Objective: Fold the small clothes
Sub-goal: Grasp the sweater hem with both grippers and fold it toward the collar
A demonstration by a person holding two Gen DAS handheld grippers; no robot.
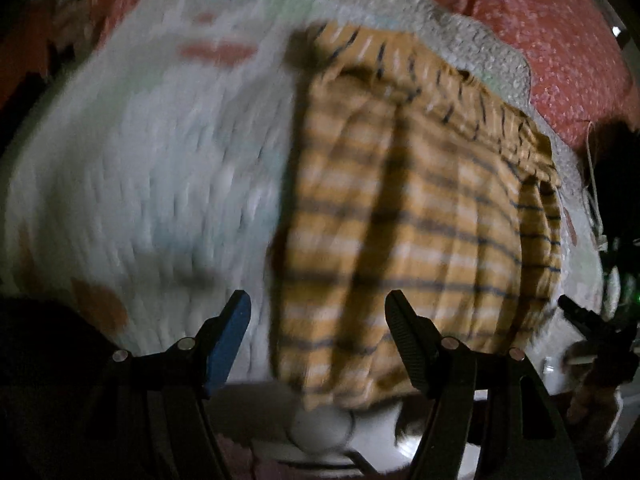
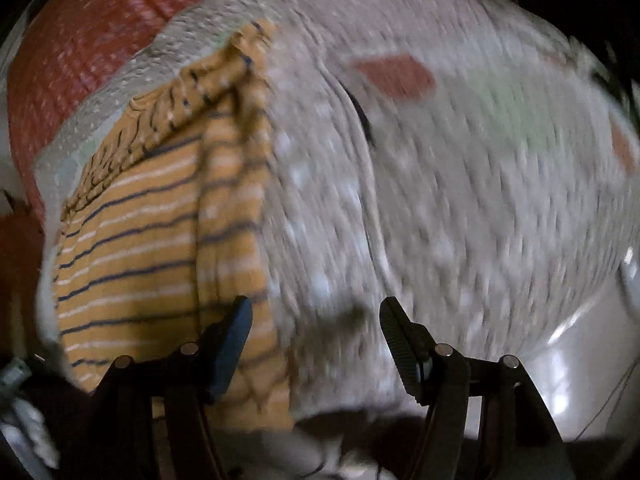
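Grippers spread above striped shorts, nothing held

Shorts [image 1: 400, 216], mustard with dark and white stripes, lie flat on a white textured towel [image 1: 140, 184] with faint coloured patches. The gathered waistband sits at the far end from both of your grippers. The towel lies on a red patterned cover [image 1: 560, 40].

Your left gripper [image 1: 318, 304] points steeply down with its jaws well apart and nothing between them. The near hem of the shorts lies just ahead of it, spanning from the gap toward its ridged black finger [image 1: 404, 332]; its blue-padded finger [image 1: 230, 336] is over bare towel. Whether either tip touches the fabric, you cannot tell: the frame is blurred.

Your right gripper [image 2: 316, 308] is likewise spread wide and empty, also angled down. The shorts [image 2: 140, 248] lie to its left, their long edge running past its blue finger [image 2: 232, 344]. Towel [image 2: 460, 200] fills the gap and everything to the right. Both views are motion-smeared and dim.
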